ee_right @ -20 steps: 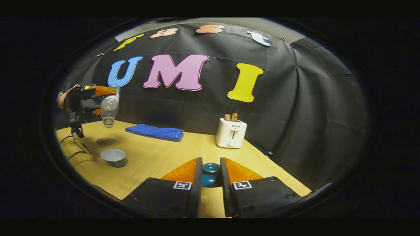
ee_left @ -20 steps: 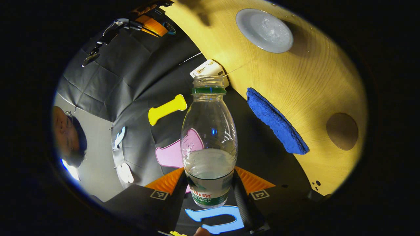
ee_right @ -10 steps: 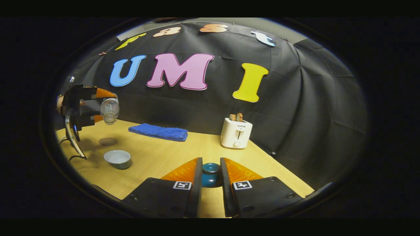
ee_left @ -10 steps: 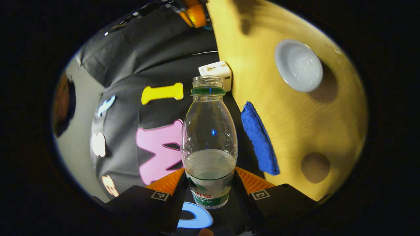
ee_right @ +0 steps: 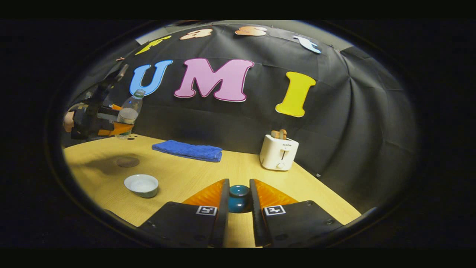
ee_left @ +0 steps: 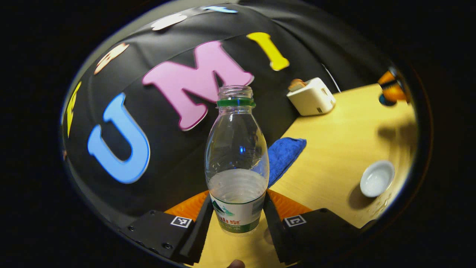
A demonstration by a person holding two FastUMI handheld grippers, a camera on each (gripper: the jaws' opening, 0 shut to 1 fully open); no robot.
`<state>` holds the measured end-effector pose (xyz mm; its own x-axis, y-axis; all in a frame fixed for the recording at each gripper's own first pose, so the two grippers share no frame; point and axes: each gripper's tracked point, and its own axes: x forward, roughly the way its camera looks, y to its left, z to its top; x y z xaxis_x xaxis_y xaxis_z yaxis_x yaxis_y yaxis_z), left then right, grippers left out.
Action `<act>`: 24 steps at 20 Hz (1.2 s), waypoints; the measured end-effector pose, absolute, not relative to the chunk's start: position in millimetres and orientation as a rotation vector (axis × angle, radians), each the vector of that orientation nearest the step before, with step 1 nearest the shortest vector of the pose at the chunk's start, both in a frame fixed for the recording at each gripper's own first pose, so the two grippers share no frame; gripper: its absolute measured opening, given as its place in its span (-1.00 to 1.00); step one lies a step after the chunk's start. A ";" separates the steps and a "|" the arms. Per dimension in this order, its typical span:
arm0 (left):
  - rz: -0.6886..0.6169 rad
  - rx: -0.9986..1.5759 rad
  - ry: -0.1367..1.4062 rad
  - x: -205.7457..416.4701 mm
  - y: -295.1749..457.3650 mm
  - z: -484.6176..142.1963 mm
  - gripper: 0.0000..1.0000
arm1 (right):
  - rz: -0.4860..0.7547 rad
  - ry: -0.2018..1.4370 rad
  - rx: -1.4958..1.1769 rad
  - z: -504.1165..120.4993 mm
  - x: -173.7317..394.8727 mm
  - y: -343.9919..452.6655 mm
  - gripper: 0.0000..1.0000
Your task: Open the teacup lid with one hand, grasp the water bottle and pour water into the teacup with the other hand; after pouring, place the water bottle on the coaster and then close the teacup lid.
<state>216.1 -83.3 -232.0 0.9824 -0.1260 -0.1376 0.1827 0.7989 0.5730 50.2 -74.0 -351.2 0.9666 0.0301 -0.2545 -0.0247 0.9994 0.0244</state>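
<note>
Left gripper [ee_left: 237, 219]: its two fingers are pressing on either side of the lower, labelled part of a clear plastic water bottle [ee_left: 237, 163] with a green neck ring and no cap. The bottle is carrying water in roughly its lower third. In the right gripper view the same left gripper [ee_right: 111, 124] is holding the water bottle [ee_right: 128, 113] in the air above the far left corner of the light wooden table [ee_right: 193, 171], neck up and leaning slightly, with a hand [ee_right: 68, 121] gripping the tool behind it.

Right gripper [ee_right: 238, 208]: its fingers are closing narrowly on a small dark teal teacup lid [ee_right: 238, 197], one finger against each side of it, above the near part of the table.

The small pale round teacup [ee_right: 141, 185] is standing open on the table, left of the right gripper; in the left gripper view the teacup [ee_left: 376, 178] is sitting low to the right. The round brown coaster [ee_right: 127, 161] is lying bare just behind the teacup, apart from it and below the held bottle.

A folded blue towel [ee_right: 187, 150] is lying along the back of the table. A white toaster [ee_right: 278, 152] with slices in its slots is standing near the back right edge.
</note>
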 end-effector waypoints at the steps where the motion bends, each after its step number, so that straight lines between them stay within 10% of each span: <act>1: -0.172 0.533 0.109 221.9 -85.4 -236.1 0.50 | 0.030 0.259 0.025 -351.1 51.7 -71.6 -0.27; 9: -0.038 0.035 0.175 245.8 -81.2 -275.2 0.51 | 0.048 0.253 0.025 -346.0 59.7 -54.7 -0.27; 24: 0.016 -0.024 0.245 253.4 -87.6 -322.0 0.75 | 0.075 0.260 0.025 -349.5 57.5 -50.0 -0.27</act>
